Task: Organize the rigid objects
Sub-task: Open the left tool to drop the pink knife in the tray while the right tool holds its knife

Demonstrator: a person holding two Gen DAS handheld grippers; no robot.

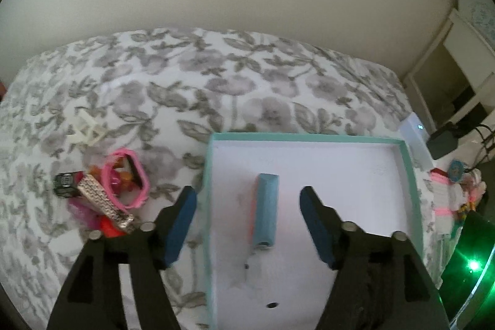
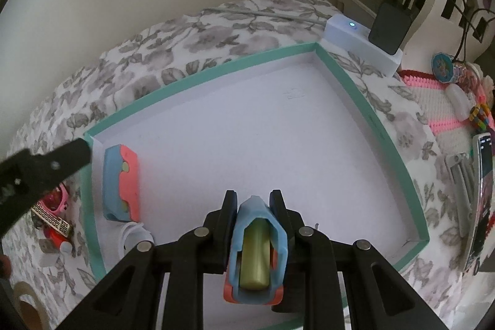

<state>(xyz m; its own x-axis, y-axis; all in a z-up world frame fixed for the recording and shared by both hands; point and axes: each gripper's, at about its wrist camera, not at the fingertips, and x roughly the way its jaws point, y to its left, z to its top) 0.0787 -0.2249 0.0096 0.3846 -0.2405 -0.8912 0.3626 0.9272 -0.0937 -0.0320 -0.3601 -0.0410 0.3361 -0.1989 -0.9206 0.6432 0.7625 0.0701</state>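
A shallow box with a teal rim (image 1: pixel 206 175) (image 2: pixel 198 76) and white floor lies on a flowered bedspread. A blue and coral block (image 1: pixel 264 207) (image 2: pixel 121 183) lies inside it near its left wall. My left gripper (image 1: pixel 247 225) is open and empty, straddling the box's left wall above that block; one of its fingers (image 2: pixel 46 166) shows in the right wrist view. My right gripper (image 2: pixel 253 201) is shut on a second blue and coral piece (image 2: pixel 258 249) with a yellow-green core, held over the box's near side.
A pile of small items lies left of the box: a pink ring-shaped toy (image 1: pixel 125 181), a silver patterned bar (image 1: pixel 103 201), a dark battery-like piece (image 1: pixel 63 184) and a white plastic clip (image 1: pixel 88 130). A white device (image 2: pixel 362 44) with a charger, a knitted mat (image 2: pixel 433 101) and a phone (image 2: pixel 482 190) sit right.
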